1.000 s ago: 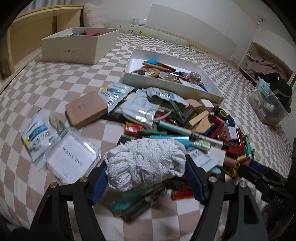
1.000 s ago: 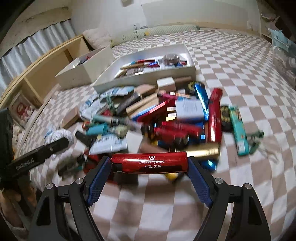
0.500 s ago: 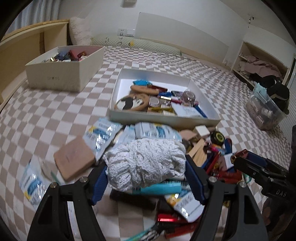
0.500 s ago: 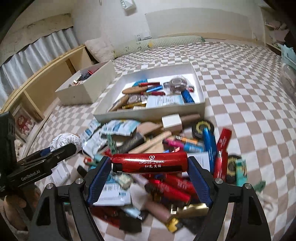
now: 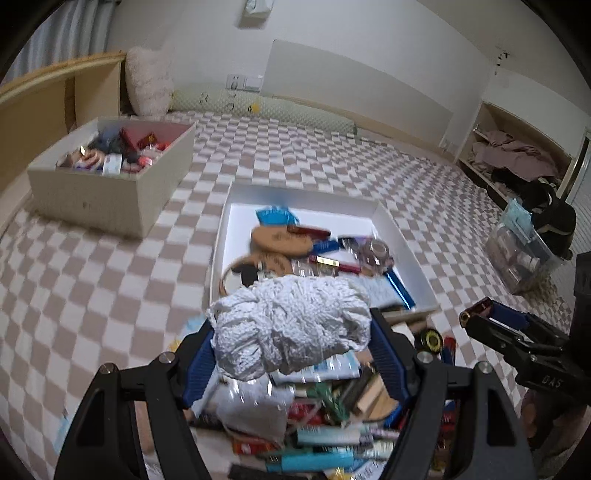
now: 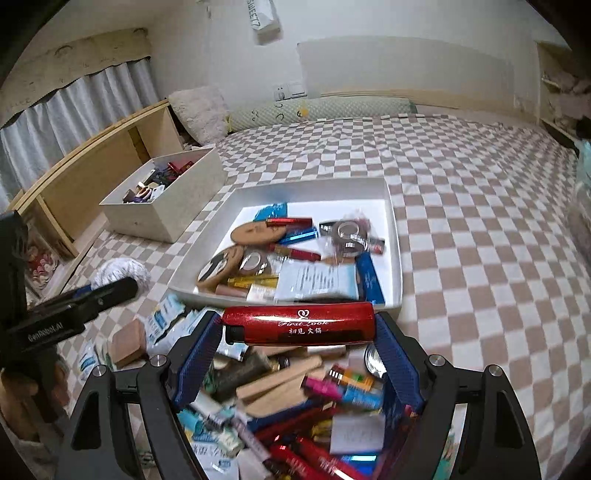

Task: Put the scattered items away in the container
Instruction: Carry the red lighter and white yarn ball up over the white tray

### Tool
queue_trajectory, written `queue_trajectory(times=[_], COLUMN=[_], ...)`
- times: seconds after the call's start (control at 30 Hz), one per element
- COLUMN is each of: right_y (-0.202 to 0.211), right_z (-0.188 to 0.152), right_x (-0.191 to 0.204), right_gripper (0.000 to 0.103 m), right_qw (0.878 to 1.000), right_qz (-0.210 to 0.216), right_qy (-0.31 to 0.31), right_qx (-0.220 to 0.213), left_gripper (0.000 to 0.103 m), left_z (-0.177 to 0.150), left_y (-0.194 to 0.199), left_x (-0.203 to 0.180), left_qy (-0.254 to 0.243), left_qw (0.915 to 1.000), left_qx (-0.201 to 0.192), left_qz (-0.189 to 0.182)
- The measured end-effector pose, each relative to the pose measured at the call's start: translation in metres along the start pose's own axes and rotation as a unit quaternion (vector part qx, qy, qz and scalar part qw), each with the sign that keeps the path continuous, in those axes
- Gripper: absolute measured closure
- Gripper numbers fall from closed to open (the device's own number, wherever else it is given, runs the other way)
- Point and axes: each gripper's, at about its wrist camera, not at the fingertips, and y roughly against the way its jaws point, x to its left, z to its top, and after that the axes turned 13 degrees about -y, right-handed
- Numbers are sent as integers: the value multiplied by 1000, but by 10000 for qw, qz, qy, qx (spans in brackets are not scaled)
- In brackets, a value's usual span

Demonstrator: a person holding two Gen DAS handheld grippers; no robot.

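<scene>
bedspread (image 6: 461, 229) is a beige-and-white checkerboard, tray (image 6: 395, 236) is plain white. glossy red tube (image 6: 299, 323) with white lettering, white knit bundle (image 5: 291, 328), blue pads (image 6: 199, 354) on black frames. blurry pile lower frame looks mostly red and teal.

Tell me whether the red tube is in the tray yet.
Not yet: the red tube is clamped in the right gripper, short of the white tray.

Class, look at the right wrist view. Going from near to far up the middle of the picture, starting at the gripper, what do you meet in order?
Right gripper → red tube clamped across its jaws → white tray holding small items → bare checked bedspread → long patterned bolster → wall.
</scene>
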Motion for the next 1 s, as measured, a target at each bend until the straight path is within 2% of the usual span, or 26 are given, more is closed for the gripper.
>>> queue_trajectory(times=[0.33,0.57,0.8,1.0], right_y=[-13,-26,-51,-88], right_z=[52,86,118,139], right_x=[12,16,12,4], right_gripper=[20,20,20,20], right_qw=[9999,9999,9999,9987], right_qz=[20,35,-26,-61], right_qy=[121,33,-127,-441], right_qx=[-103,-95,0,264], left_gripper=[28,28,28,28], left_z=[52,81,95,97], left_y=[-11,-31,-64,-98], left_x=[7,10,10,6], left_qy=[-333,-398,-398,-397], left_qw=[9988,9985,9989,9990], left_qx=[-227,-232,-76,143], left_qz=[287,283,228,124])
